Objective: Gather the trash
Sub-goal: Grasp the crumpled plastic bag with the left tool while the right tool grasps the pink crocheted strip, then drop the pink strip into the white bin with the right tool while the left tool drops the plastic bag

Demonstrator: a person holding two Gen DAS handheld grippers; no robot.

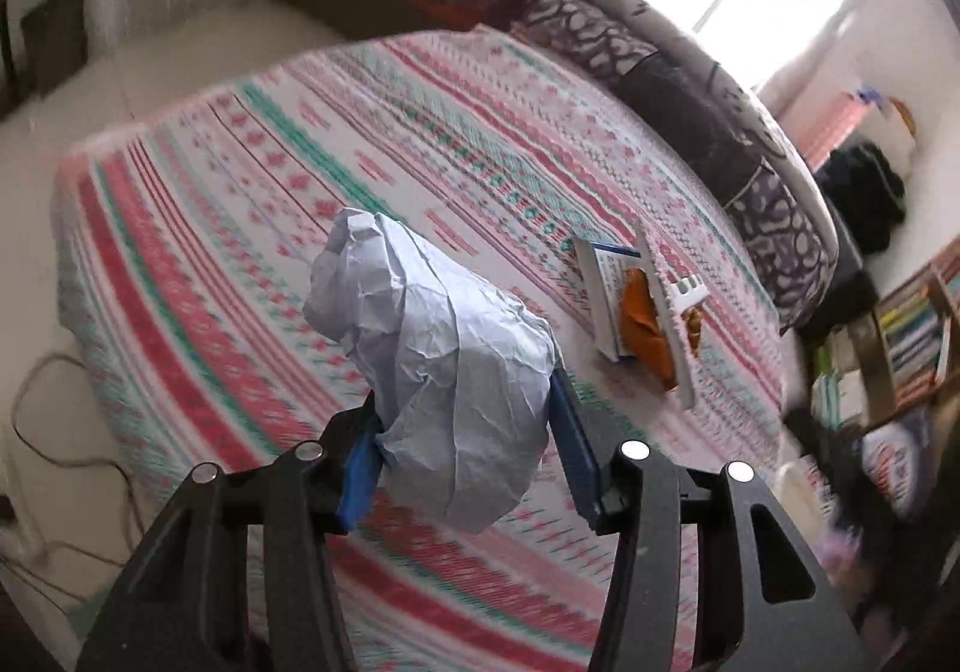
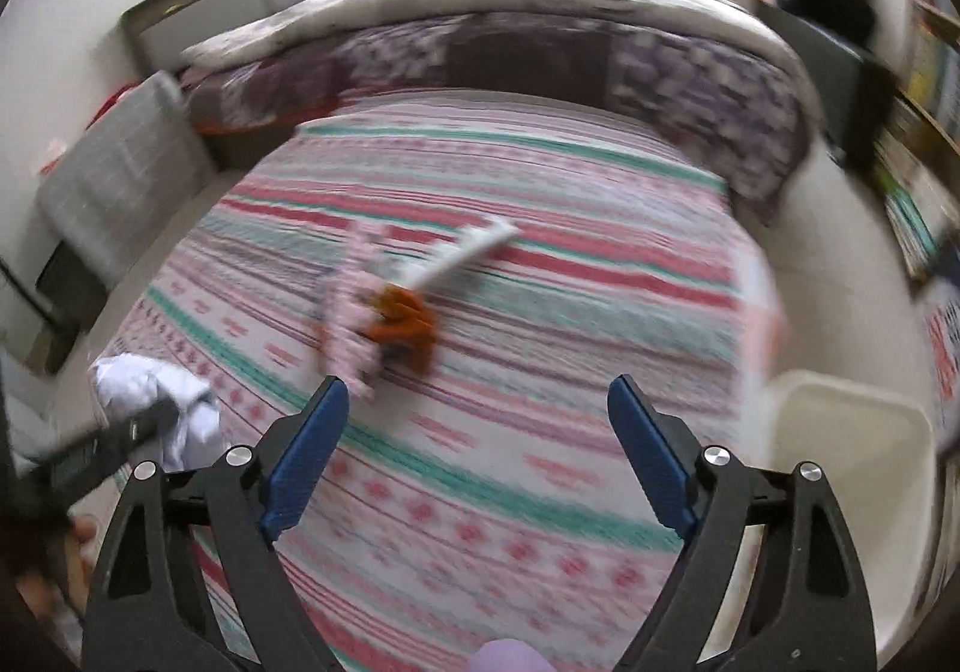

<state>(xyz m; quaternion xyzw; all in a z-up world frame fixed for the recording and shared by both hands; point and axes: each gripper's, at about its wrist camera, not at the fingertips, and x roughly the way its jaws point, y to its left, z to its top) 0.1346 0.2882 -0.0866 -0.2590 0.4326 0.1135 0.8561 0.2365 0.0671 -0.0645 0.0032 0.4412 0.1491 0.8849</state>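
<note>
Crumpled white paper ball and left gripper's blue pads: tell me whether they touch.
Touching. The left wrist view shows the crumpled white paper ball squeezed between both blue pads of the left gripper.
</note>
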